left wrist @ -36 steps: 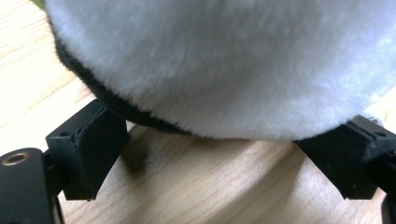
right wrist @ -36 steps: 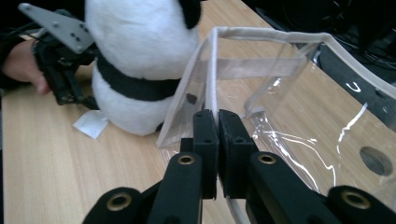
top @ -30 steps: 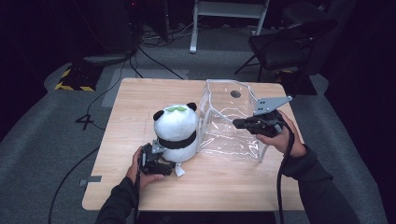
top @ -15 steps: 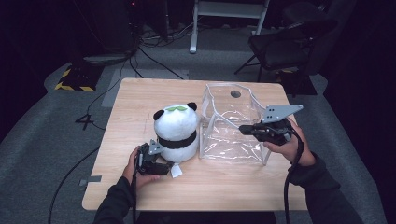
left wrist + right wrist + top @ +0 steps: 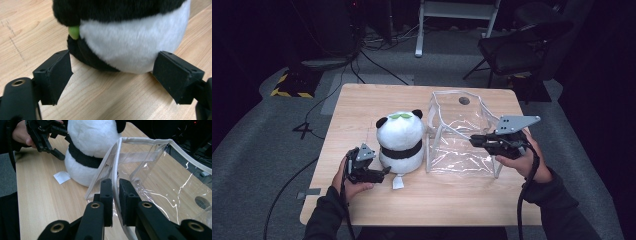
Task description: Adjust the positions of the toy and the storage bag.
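Observation:
A plush panda (image 5: 401, 140) (image 5: 130, 37) (image 5: 92, 145) sits upright at the table's middle. My left gripper (image 5: 387, 172) (image 5: 112, 72) (image 5: 58, 143) is low at its base. The jaws have just been closing and stand open on either side of the white belly, with a gap at one pad. A clear plastic bag (image 5: 462, 135) (image 5: 150, 177) with a white rim stands to the panda's right. My right gripper (image 5: 472, 140) (image 5: 115, 187) straddles that rim. Its jaws have just been opening and stand slightly open with the rim between the pads.
A white label (image 5: 398, 182) (image 5: 62, 177) lies on the wooden table (image 5: 362, 105) by the panda's foot. A dark chair (image 5: 517, 45) and floor cables (image 5: 377, 55) lie beyond the far edge. Bare wood stretches left of the panda and along the front edge.
The right hand has shifted toward the bag's near side and its jaws have parted a little on the rim. The left gripper has risen slightly and narrowed around the panda's base.

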